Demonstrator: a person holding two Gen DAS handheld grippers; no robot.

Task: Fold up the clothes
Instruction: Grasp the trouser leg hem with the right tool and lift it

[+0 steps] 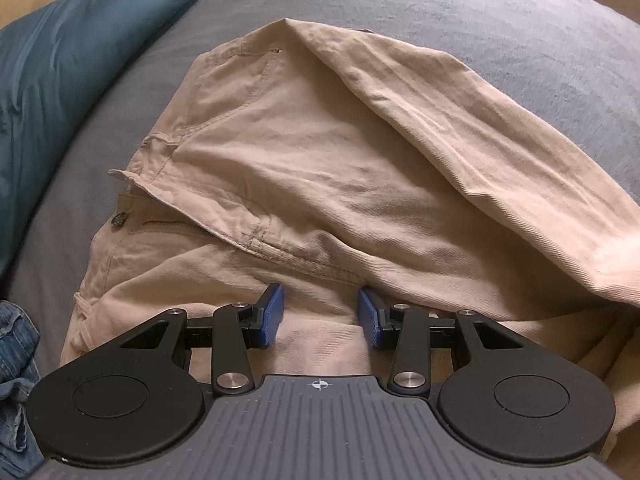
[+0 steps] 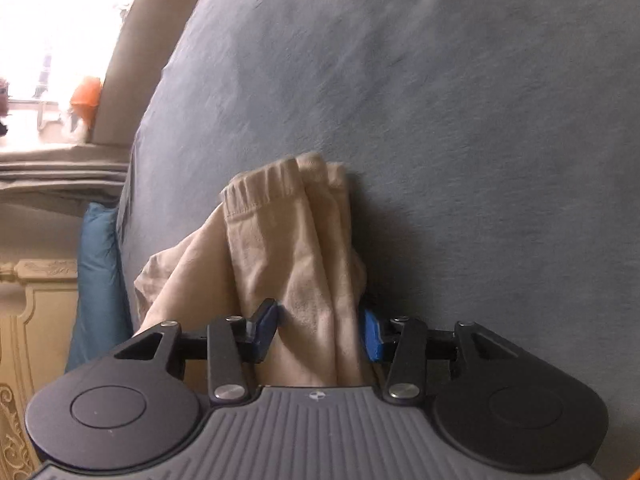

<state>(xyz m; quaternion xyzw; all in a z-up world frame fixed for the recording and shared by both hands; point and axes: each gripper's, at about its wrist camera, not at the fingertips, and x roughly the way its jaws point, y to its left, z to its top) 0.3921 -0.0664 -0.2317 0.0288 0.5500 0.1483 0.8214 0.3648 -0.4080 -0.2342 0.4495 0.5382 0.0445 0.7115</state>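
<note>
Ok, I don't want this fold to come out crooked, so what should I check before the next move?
1. Right gripper has the trouser cuffs: fabric bunched between its fingers, ok.
2. Left gripper has a hold: open, fabric only lying between the fingers, not ok.
3. Trousers lie flat: creased, one leg draped diagonally over the top, not ok.
4. Both cuffs aligned in the right gripper: bunched, cannot tell.
5. Room on the bed sheet ahead of the right gripper: bare, ok.
6. Jeans out of the way: at the left edge, apart from the trousers, ok.
</note>
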